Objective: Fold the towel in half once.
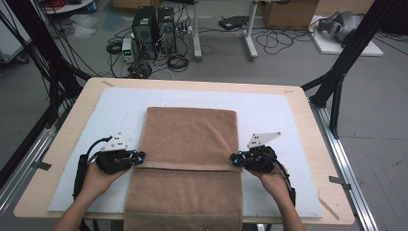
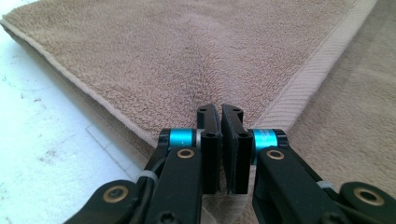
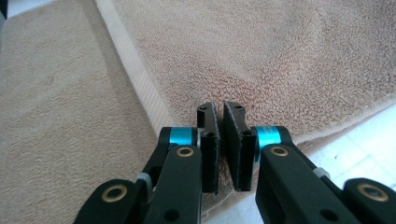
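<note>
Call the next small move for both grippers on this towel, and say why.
Probably lift both grippers together and carry the folded edge toward the far end. The left gripper and right gripper sit at opposite sides of the brown towel, jaws shut on the corners of its top layer. That layer's hem lies across the towel's middle, so another fold looks due.

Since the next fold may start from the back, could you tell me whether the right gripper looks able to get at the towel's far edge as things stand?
Probably yes: the right gripper is shut on the towel at its near right corner, and nothing lies between it and the far edge, though it must let go first.
</note>
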A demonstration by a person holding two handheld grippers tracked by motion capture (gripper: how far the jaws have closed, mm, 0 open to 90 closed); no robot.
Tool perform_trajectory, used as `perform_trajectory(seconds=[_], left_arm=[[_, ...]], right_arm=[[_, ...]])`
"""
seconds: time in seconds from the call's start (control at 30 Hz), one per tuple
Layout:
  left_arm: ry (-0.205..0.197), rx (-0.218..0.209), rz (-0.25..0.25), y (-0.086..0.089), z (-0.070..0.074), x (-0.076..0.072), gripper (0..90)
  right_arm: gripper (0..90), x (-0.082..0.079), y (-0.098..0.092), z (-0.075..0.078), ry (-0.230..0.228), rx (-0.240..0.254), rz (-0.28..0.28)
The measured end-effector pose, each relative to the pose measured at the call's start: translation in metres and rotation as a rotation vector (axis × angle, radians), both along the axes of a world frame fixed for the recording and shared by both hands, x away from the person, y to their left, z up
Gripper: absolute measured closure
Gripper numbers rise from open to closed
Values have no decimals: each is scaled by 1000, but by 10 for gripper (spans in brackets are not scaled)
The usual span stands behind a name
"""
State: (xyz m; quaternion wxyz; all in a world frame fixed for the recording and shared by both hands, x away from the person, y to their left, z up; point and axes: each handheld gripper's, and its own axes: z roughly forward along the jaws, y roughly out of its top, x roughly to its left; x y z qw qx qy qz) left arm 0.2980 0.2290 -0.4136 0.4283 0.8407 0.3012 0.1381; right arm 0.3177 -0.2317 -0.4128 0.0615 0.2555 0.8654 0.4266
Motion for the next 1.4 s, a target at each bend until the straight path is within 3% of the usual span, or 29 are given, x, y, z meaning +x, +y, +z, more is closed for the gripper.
perform_trajectory(seconds=[0.9, 1.4], left_arm=[[-50, 8, -37, 2, 11, -50, 858], [-57, 4, -67, 6, 16, -74, 858]], right_arm=[[847, -42, -1, 15, -31, 21, 69], [847, -64, -2, 21, -51, 32, 109]])
